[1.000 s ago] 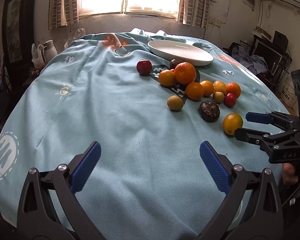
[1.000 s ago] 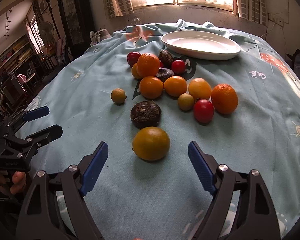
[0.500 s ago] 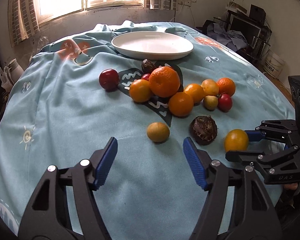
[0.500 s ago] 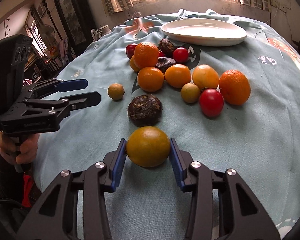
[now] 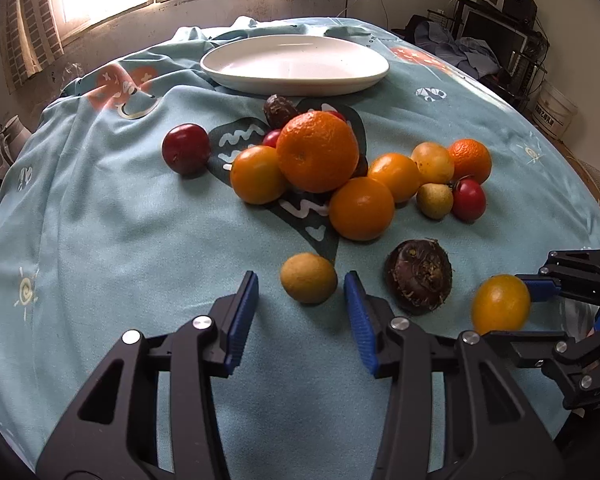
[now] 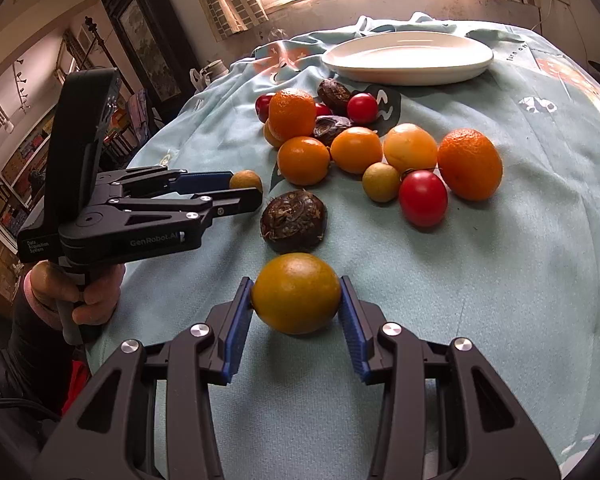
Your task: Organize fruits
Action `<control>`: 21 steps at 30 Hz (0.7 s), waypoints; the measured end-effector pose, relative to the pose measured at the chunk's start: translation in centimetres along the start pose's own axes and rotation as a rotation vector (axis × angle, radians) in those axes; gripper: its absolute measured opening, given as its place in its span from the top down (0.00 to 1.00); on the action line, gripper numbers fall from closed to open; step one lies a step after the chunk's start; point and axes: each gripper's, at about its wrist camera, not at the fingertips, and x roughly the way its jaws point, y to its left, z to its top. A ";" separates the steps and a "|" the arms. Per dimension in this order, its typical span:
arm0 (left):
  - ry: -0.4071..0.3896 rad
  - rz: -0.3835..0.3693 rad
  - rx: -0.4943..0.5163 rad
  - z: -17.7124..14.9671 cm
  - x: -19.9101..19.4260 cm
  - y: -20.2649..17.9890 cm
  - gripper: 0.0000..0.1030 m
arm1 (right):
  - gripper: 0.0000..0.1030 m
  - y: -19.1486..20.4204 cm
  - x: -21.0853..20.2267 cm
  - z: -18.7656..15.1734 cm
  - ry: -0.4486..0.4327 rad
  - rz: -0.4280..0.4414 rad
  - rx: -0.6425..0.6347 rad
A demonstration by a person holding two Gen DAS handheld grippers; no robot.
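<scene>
My right gripper (image 6: 297, 294) is shut on a yellow-orange fruit (image 6: 296, 293), which rests low over the blue cloth; it also shows in the left wrist view (image 5: 500, 309). My left gripper (image 5: 301, 286) is open, its jaws on either side of a small tan-yellow fruit (image 5: 309, 283) with gaps on both sides. That fruit peeks out between the left fingers in the right wrist view (image 6: 245, 181). A dark rough fruit (image 5: 419, 280) lies between the two grippers. A white plate (image 5: 296, 63) sits empty at the far side.
A pile of oranges (image 5: 318, 151), red fruits (image 5: 186, 154) and small fruits (image 5: 434, 201) lies mid-table on the blue cloth (image 5: 112, 240). The table edge drops off on the right toward a bucket (image 5: 554, 109) and shelves.
My left gripper has moved forward to straddle the small tan-yellow fruit and narrowed. My right gripper closed on the yellow-orange fruit and still holds it.
</scene>
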 end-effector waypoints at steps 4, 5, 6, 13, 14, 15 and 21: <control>-0.003 0.007 -0.006 0.2 0.1 -0.2 0.64 | 0.58 0.0 -0.1 0.0 -0.007 -0.005 -0.002; 0.002 0.014 -0.004 0.2 0.2 -0.3 0.65 | 0.58 0.0 -0.1 0.0 -0.007 -0.007 -0.002; 0.006 0.023 -0.005 0.2 0.3 -0.3 0.67 | 0.58 0.0 -0.1 0.0 -0.006 -0.007 -0.003; -0.009 -0.002 -0.050 0.3 -1.4 1.0 0.72 | 0.58 -0.4 -0.7 0.4 0.024 0.055 -0.024; -0.032 -0.012 -0.057 1.0 -2.2 1.3 0.72 | 0.58 -0.8 -1.2 1.1 0.018 0.077 -0.019; -0.056 -0.023 -0.067 1.9 -3.0 1.7 0.72 | 0.58 -1.3 -1.8 2.0 -0.001 0.094 -0.008; -0.144 -0.020 -0.080 10.5 -3.1 2.7 0.72 | 0.58 -6.4 -3.7 11.6 -0.239 -0.022 0.067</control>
